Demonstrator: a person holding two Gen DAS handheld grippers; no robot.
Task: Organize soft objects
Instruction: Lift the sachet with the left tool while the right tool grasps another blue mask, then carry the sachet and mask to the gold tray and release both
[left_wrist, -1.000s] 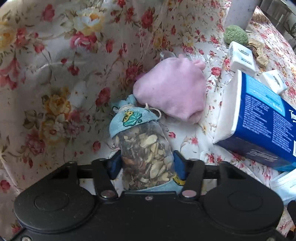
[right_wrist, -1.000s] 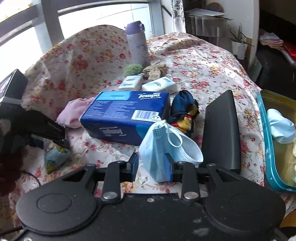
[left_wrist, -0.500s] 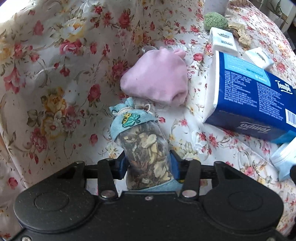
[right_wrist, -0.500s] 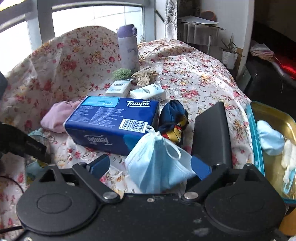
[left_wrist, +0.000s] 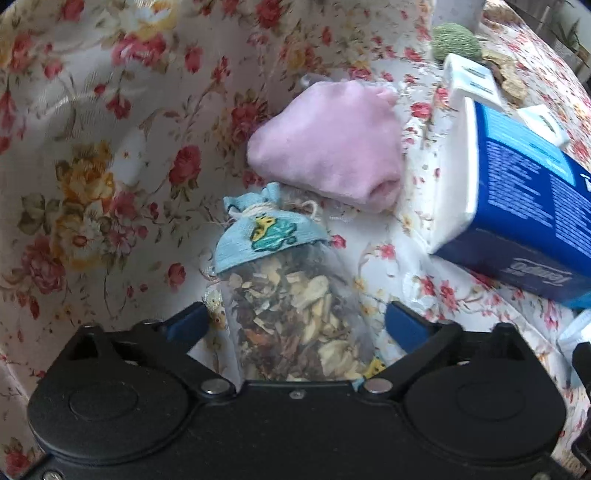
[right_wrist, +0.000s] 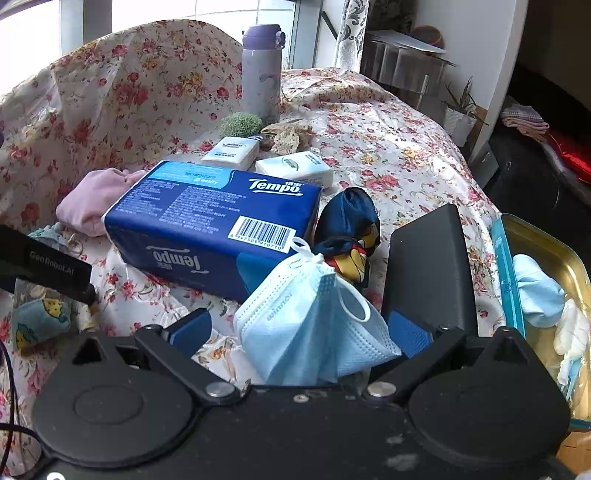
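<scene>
A mesh sachet (left_wrist: 291, 295) of dried petals, tied under a blue cloth top, lies just beside the pink cloth (left_wrist: 328, 147). A crumpled blue face mask (right_wrist: 314, 325) sits against the tissue pack (right_wrist: 218, 218), perhaps touching it.

Hidden and cut-off parts

The mesh herb sachet (left_wrist: 295, 314) runs under the black gripper body; the blue Tempo tissue pack (left_wrist: 524, 206) beside it is cropped, its small print seemingly unreadable.

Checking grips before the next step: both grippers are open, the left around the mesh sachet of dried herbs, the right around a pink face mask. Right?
Not quite: the face mask is light blue, not pink, as the right wrist view shows. The rest holds: the right gripper is open around it, and the left gripper is open around the mesh sachet of dried herbs.
</scene>
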